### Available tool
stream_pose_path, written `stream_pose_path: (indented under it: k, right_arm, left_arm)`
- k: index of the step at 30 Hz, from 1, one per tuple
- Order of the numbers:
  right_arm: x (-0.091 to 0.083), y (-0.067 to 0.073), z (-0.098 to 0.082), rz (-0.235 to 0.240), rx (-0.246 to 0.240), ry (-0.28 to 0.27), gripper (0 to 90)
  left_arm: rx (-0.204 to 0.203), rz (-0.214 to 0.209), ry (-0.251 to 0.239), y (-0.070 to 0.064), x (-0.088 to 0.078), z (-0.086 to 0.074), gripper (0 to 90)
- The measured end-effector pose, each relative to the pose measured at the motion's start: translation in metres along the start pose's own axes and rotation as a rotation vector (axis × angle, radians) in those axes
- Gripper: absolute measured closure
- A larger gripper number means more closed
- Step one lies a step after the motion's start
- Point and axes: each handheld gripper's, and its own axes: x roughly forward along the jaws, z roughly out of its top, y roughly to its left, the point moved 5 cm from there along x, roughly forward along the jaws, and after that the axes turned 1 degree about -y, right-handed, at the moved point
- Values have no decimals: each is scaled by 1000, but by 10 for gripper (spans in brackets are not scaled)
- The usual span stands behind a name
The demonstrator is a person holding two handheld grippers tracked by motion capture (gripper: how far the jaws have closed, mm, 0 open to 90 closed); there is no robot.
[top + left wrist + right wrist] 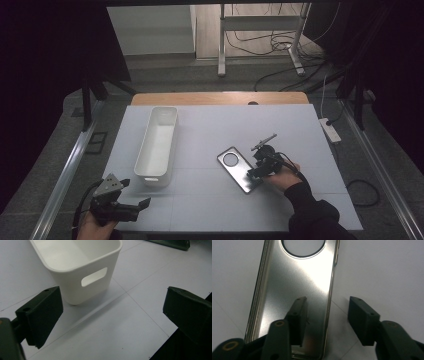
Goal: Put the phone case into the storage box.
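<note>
A shiny grey phone case (235,165) with a round camera hole lies flat on the white table, right of centre. My right gripper (256,172) hovers low over its near end, open. In the right gripper view one jaw stands above the phone case (294,277) and the other just past its long edge, so the right gripper (327,302) straddles that edge without pinching it. My left gripper (136,192) rests near the table's front left corner, open and empty. In its own view the left gripper (112,302) faces the handle end of a white bin (75,287).
The long white bin (152,179) stands empty at the left, running front to back. A white power strip (330,129) lies off the table's right edge. A metal stand (260,22) and cables sit on the floor beyond the wooden far edge (220,98).
</note>
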Motion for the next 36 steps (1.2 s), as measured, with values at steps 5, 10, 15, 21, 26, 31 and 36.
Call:
stream_pose_path:
  k: [5,10,15,21,26,31,36]
  right_arm:
    - [-2,-1,0,15,-36,3,803]
    - [-2,-3,0,23,-15,-4,860]
    - [-2,-2,0,25,8,-6,882]
    - [-2,-2,0,25,20,-16,885]
    - [-2,-2,-1,19,31,-28,885]
    - [-7,-3,1,19,37,-63,885]
    - [-13,-3,1,22,39,-91,885]
  left_arm:
    - [3,0,2,0,0,0,38]
    - [3,2,3,0,0,0,37]
    - [10,9,-1,-1,0,0,36]
    - [10,9,-12,-1,-2,1,37]
    - [9,19,-7,-1,-1,1,22]
    - [53,21,10,-5,0,1,22]
    - [94,25,26,-9,2,2,4]
